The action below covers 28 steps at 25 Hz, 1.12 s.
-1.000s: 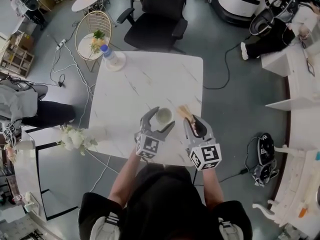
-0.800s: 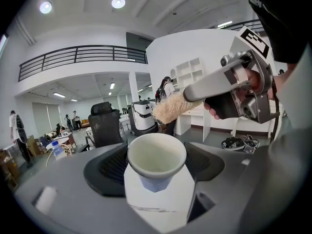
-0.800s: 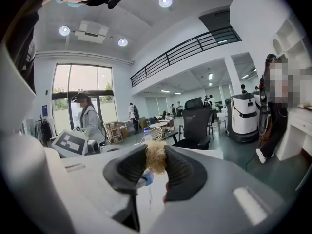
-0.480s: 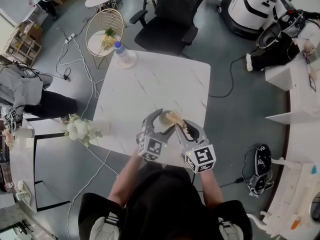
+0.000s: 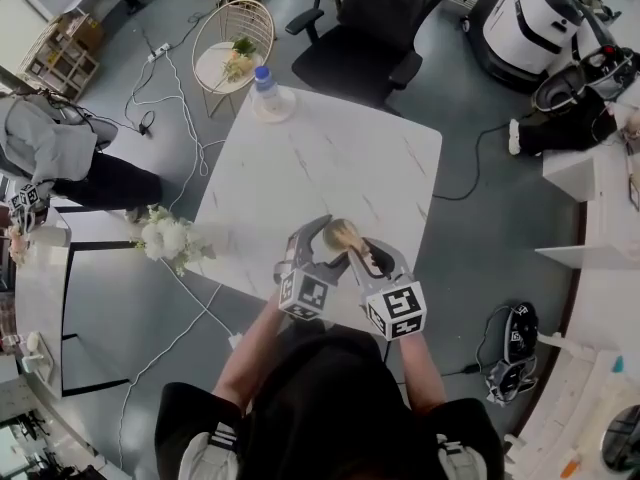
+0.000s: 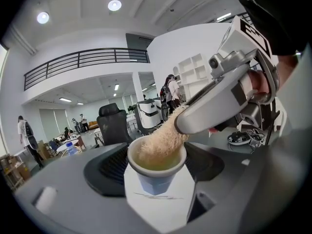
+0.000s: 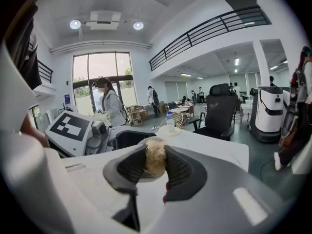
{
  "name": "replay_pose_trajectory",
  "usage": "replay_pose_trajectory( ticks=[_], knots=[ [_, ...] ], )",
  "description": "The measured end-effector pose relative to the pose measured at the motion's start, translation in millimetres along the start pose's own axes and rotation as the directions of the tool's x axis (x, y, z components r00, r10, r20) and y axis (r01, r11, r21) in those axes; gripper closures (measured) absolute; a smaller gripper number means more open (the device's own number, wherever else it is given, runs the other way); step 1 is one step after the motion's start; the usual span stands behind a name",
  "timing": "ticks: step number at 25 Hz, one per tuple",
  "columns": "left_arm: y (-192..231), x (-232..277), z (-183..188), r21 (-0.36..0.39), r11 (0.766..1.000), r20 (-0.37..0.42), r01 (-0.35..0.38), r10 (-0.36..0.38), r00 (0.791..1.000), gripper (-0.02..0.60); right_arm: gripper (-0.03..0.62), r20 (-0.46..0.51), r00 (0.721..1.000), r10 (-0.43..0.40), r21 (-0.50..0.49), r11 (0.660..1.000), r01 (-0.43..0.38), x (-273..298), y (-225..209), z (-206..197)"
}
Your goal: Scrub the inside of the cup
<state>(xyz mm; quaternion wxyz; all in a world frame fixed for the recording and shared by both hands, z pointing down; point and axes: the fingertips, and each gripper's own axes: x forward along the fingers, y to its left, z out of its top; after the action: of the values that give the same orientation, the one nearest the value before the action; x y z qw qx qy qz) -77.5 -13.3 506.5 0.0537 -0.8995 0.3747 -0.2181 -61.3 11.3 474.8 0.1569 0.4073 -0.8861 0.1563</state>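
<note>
- L gripper (image 5: 320, 243) is clamped on the cup (image 6: 157, 175), pads on either side, mouth up. Prob. so the cup can't spin or slide while it's scrubbed.
- R gripper (image 5: 358, 250) is closed on a tan fibrous scrubber (image 7: 155, 162). It comes in from the L gripper's right, angled down, w/ the scrubber's free end pushed into the cup's mouth.
- The cup is right ahead of both grippers, over the near edge of the white marbled surface (image 5: 330, 158). The inside looks yellowish; can't tell if that's film or liquid.
- Judgement: scrub looks under way. One side braces, the other rubs.
- Writing: none legible on cup or scrubber, only black-and-white square markers on each gripper's cube (image 5: 305, 295).
- A blue-capped bottle (image 5: 266, 86) stands far beyond the grippers; its label is too small to read.
</note>
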Motion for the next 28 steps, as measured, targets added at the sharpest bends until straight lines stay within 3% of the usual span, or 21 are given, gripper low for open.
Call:
replay_pose_trajectory(
  ticks=[13,28],
  knots=[
    [-16.2,2.6,-2.9,0.084,0.996,-0.016,0.028,-0.027,1.000,0.209,0.487,-0.101,0.995,-0.004,0.020,1.000,0.006,9.6,-0.9,-18.4],
    [-22.8,6.1,-6.0,0.131,0.990,-0.025,0.051,-0.048,0.999,0.209,0.487,-0.136,0.991,-0.001,0.029,1.000,0.005,10.1,3.0,-25.0]
  ],
)
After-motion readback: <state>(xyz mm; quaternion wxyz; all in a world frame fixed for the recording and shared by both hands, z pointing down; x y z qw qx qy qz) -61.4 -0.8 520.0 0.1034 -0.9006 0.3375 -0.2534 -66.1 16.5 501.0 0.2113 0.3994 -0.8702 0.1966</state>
